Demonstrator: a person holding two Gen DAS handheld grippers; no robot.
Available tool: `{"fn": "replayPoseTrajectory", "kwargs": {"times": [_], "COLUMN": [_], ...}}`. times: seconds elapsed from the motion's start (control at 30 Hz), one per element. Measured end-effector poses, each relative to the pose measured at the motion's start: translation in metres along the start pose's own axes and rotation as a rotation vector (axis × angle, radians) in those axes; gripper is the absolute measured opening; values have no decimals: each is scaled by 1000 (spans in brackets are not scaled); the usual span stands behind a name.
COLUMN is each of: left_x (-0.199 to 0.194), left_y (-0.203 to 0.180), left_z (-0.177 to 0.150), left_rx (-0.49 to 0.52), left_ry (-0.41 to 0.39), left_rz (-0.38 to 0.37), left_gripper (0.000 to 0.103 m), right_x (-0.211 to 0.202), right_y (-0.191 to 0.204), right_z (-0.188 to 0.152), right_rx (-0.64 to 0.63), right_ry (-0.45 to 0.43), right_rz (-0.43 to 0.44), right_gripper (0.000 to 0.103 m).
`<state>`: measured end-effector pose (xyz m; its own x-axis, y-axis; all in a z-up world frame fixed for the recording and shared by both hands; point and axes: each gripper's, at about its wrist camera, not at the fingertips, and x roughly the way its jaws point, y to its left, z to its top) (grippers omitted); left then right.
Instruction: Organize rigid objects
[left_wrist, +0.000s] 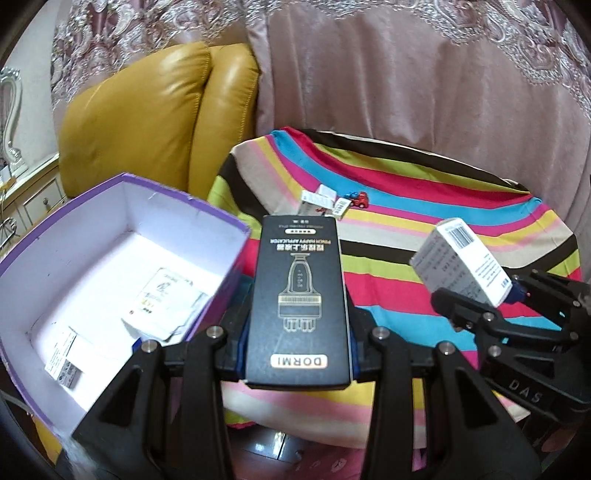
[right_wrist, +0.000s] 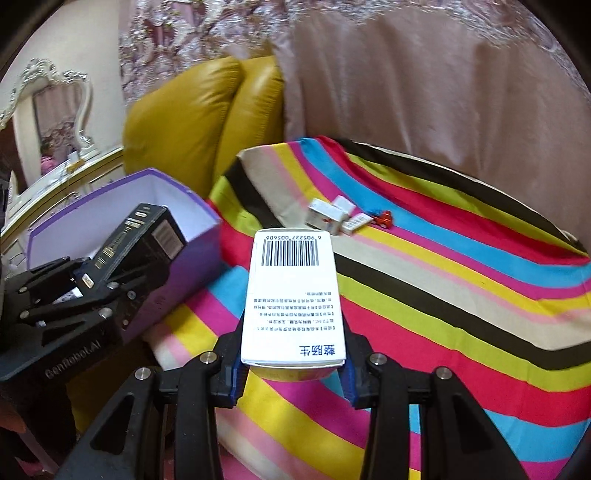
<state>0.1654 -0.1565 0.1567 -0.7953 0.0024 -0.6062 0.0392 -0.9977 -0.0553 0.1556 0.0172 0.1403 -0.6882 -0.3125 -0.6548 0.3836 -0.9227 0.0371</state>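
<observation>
Above the striped cloth (right_wrist: 461, 295), both grippers are pointing downward: the left gripper (left_wrist: 297, 325) is clamping the black box (left_wrist: 299, 295), the right gripper (right_wrist: 293, 354) is clamping the white box (right_wrist: 293, 295).

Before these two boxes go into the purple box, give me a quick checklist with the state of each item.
1. Left gripper holds the black box: ok, fingers clamp both long sides.
2. Right gripper holds the white box: ok, gripped near its lower end.
3. Purple box open: ok, no lid on it.
4. Room inside the purple box: ok, flat packets and a small carton lie in it, with bare floor toward the back.
5. Grippers apart from each other: ok, a gap shows between them in both views.
6. Items left on the striped cloth: not ok, small white boxes and a red toy car remain.
</observation>
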Motion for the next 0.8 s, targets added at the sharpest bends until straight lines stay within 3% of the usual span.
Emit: {"fn": "replayPoseTrajectory", "kwargs": {"times": [0.5, 0.8], "left_x": [-47, -53], "left_y": [111, 168], "left_z": [22, 27], "left_rx": [-205, -272], "left_ry": [-110, -88], "left_rz": [196, 317], "left_gripper": [43, 43], "right_x": [27, 60], "right_y": [131, 180], "right_z": [51, 89], "right_rx": [-282, -332], "right_ry": [-41, -9], "right_rz": [157, 257], "right_gripper": [41, 41]}}
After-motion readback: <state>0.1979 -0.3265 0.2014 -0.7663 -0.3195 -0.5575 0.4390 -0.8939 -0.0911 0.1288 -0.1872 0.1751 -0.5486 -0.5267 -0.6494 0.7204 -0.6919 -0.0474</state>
